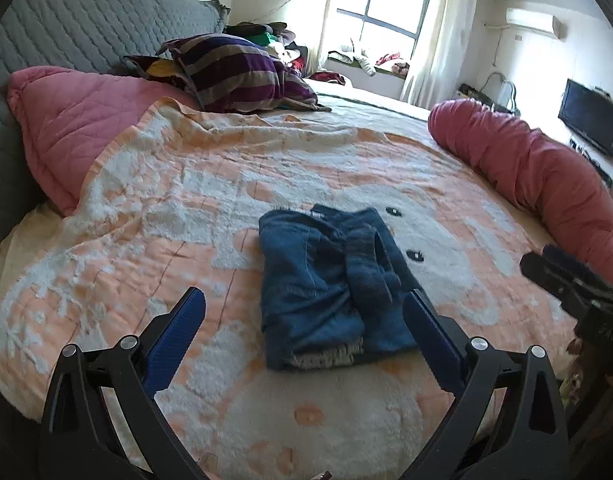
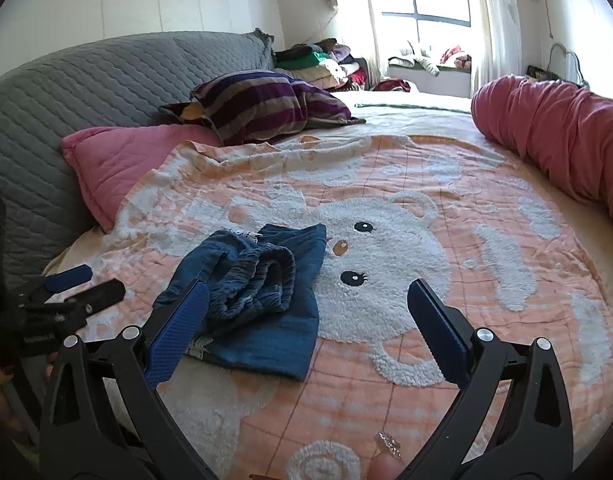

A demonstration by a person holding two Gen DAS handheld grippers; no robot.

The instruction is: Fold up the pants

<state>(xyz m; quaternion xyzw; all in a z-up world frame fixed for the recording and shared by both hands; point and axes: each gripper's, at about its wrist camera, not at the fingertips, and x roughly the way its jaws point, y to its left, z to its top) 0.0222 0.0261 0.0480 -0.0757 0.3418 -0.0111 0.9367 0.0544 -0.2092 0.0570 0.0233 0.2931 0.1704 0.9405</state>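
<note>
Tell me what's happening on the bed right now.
A person is folding pants with a hand-held gripper in each hand. The blue denim pants lie folded into a compact bundle on the orange-and-white blanket. The left hand-held gripper and right hand-held gripper are both open and empty, neither touching the pants.

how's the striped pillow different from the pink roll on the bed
The striped pillow is flat and banded in purple and grey; the pink roll is one plain colour and shaped like a long tube. The pillow lies by the grey headboard; the roll runs along the bed's opposite edge. Both are soft bedding, well away from the folded jeans.
</note>
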